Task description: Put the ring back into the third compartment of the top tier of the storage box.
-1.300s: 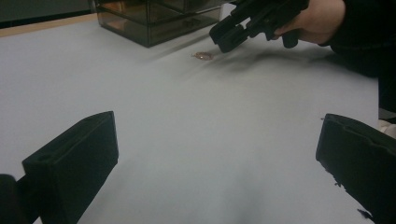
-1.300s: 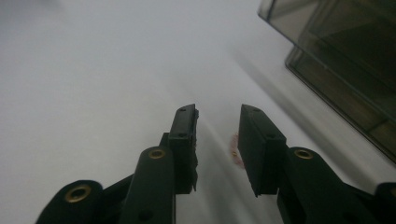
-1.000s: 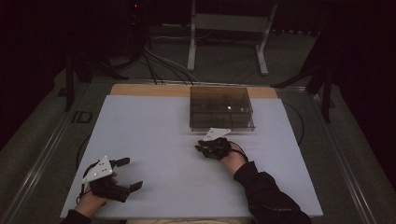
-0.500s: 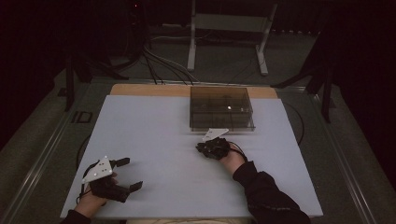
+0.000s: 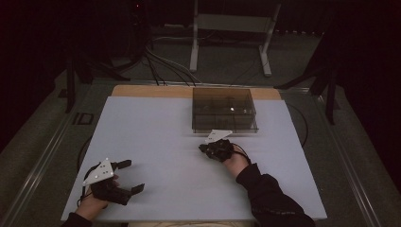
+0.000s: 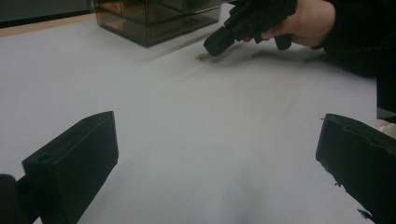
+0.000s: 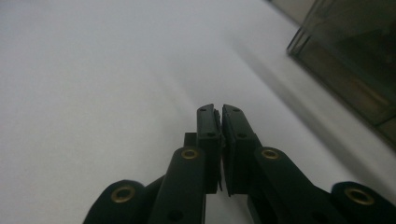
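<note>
Now right hand-held gripper (image 7: 220, 112) jaws just closing — nearly together, left hand-held gripper (image 6: 210, 154) agape.

box (image 5: 224, 109) at table's (image 5: 156, 137) far edge, right gripper (image 5: 204, 148) just before it, left gripper (image 5: 127, 176) near-left

High view dim, dark surroundings, only white table (image 5: 156, 142) lit; gripper views brighter but soft, box (image 7: 355, 60) blurred, faint shadows, no glare
</note>
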`<state>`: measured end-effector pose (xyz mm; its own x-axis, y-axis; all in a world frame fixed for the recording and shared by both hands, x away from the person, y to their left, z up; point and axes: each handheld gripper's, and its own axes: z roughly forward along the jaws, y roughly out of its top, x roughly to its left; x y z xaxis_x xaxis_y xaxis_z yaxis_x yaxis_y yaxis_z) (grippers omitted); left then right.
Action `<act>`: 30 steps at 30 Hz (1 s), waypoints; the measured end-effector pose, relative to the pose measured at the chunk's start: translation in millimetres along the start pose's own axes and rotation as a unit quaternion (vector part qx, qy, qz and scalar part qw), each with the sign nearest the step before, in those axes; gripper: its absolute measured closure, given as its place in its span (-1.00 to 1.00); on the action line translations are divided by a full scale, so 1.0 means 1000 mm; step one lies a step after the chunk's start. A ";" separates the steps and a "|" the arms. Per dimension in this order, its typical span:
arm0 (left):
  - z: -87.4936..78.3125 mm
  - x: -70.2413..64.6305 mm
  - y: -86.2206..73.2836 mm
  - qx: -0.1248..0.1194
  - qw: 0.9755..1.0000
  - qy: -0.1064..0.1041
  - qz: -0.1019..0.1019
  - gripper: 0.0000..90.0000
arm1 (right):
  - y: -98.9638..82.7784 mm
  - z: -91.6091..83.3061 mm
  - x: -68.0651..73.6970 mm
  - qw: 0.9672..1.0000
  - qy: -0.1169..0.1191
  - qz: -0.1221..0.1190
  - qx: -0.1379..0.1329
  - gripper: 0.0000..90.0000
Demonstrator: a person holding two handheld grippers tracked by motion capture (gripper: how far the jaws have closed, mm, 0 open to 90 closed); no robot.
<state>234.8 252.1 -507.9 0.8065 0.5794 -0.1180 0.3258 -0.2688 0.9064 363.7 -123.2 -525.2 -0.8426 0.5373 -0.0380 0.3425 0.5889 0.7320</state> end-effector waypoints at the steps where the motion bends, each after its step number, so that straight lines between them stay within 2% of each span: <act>1: 0.000 0.000 0.000 0.000 1.000 0.000 0.000 -1.00 | 0.001 -0.002 0.000 1.000 -0.002 0.001 -0.003 0.94; 19: 0.000 0.000 0.000 0.000 1.000 0.000 -0.001 -1.00 | 0.014 -0.043 0.007 0.999 0.008 0.008 -0.052 0.94; 30: 0.000 0.000 0.000 0.000 1.000 -0.001 -0.001 -1.00 | 0.019 -0.067 0.014 0.997 0.008 0.003 -0.075 0.94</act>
<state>234.8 251.8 -507.9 0.8070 0.5781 -0.1207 0.3273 -0.2676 0.9063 330.6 -145.2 -466.2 -0.8477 0.5300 -0.0230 0.2824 0.4876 0.8261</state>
